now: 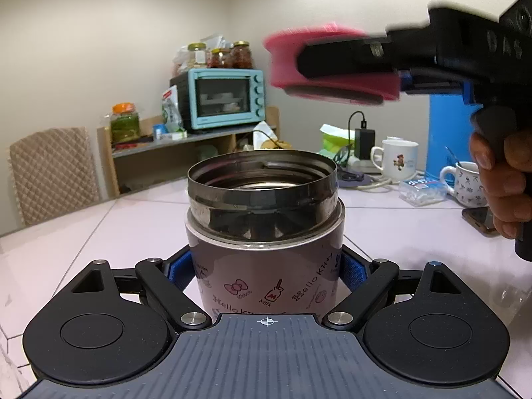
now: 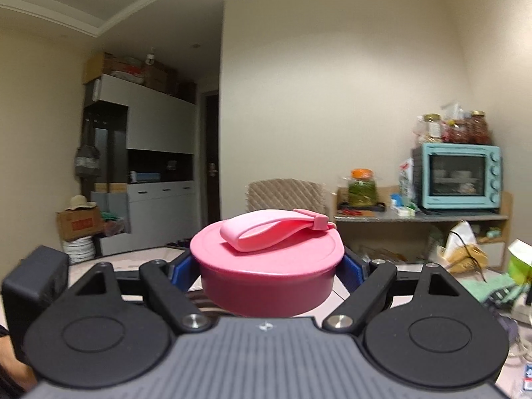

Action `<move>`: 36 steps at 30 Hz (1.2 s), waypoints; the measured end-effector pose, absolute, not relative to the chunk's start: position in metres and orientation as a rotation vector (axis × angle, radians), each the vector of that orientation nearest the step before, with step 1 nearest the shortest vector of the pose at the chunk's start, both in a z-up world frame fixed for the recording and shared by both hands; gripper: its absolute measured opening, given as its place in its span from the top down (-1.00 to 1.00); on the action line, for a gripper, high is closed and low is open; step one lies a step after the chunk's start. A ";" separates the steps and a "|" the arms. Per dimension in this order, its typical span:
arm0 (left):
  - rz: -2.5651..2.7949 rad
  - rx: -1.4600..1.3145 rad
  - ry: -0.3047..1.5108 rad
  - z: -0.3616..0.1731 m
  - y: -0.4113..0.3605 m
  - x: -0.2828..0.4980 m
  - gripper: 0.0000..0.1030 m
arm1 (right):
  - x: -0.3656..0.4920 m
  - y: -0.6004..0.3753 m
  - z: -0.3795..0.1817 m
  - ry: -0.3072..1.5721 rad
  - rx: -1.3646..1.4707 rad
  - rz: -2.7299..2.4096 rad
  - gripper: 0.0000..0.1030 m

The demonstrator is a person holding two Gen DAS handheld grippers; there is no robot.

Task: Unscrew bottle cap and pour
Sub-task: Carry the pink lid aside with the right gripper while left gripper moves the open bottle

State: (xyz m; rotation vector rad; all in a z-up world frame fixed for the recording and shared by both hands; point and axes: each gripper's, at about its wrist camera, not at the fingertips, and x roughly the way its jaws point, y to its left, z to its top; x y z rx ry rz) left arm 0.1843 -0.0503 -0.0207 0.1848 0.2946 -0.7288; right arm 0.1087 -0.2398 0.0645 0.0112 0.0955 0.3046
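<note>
Clamping the open flask [image 1: 264, 232], left jaws; right jaws gripping the motion-blurred pink cap [image 1: 329, 66].

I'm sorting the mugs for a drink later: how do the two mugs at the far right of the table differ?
The white mug carries a single small picture, while the patterned mug is covered in dark little figures. The patterned mug has something thin sticking out of it; the white mug shows nothing. The white mug stands farther back, by the charger. Both are upright, handles pointing left.
</note>
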 end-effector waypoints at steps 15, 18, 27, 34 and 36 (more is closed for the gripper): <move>-0.654 0.198 0.311 -0.017 -0.044 0.178 -0.75 | 0.115 -0.260 0.025 0.239 0.033 0.206 -0.65; -0.632 0.198 0.321 -0.016 -0.041 0.175 -0.75 | 0.119 -0.259 0.019 0.270 0.034 0.204 -0.65; -0.571 0.172 0.323 -0.016 -0.034 0.170 -0.75 | 0.127 -0.252 0.007 0.348 0.014 0.204 -0.65; -0.532 0.172 0.320 -0.015 -0.038 0.164 -0.75 | 0.129 -0.249 -0.001 0.396 -0.001 0.197 -0.65; -0.515 0.162 0.328 -0.015 -0.039 0.163 -0.75 | 0.129 -0.251 -0.006 0.404 -0.003 0.198 -0.65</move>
